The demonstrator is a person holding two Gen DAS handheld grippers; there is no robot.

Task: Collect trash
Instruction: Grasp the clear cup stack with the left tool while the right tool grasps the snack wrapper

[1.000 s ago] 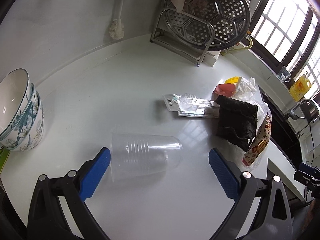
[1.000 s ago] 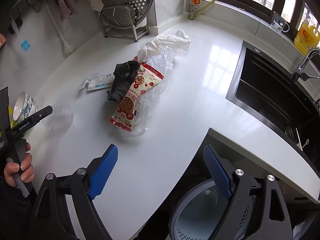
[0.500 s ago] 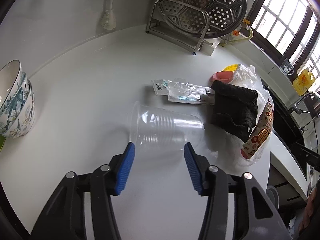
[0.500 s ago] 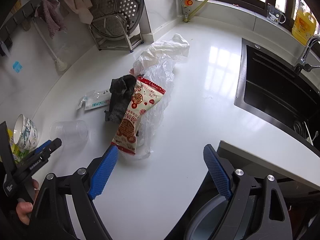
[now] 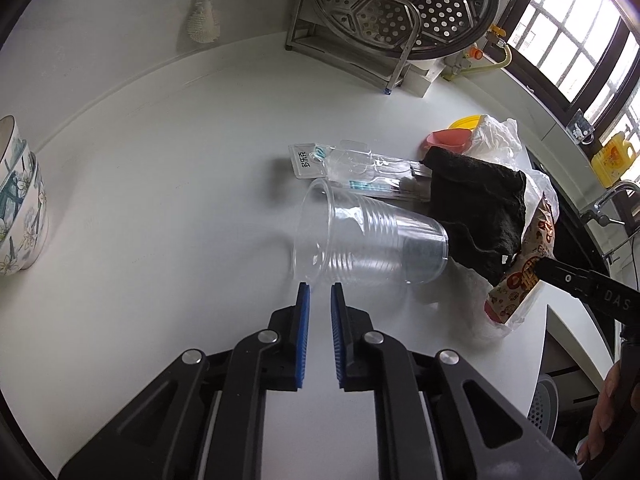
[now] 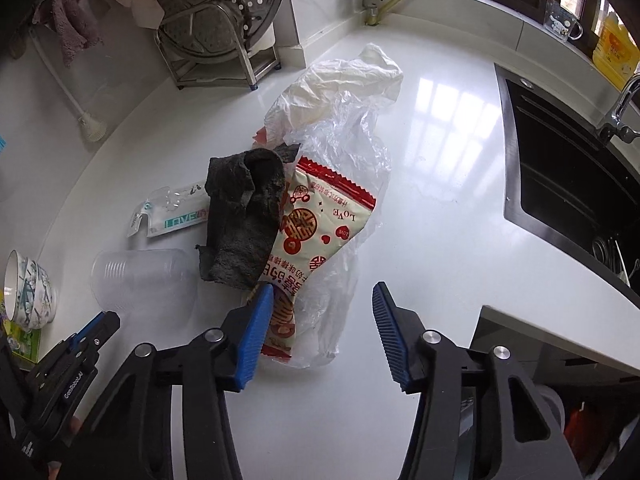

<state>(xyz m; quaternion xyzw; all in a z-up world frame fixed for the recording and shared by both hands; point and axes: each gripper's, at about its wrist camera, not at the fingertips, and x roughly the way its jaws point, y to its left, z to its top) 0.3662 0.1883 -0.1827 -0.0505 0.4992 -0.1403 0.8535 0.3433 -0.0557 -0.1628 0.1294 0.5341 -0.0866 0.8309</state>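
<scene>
Two wrist fisheyes, angled steeply down, close over one white counter (shared: clear cup, dark cloth).

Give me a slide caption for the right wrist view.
Right claw closing over red-and-cream snack wrapper on white counter.

Both the left gripper and the right gripper have black frames, silver screws and ribbed blue pads.

Cup lies on its side on the counter, mouth toward the bowls at far left. Behind it, touching its rim, a blister pack. Right of the cup, a cloth overlaps a snack wrapper, which lies on a plastic bag. Rack at the back wall, sink far right.
</scene>
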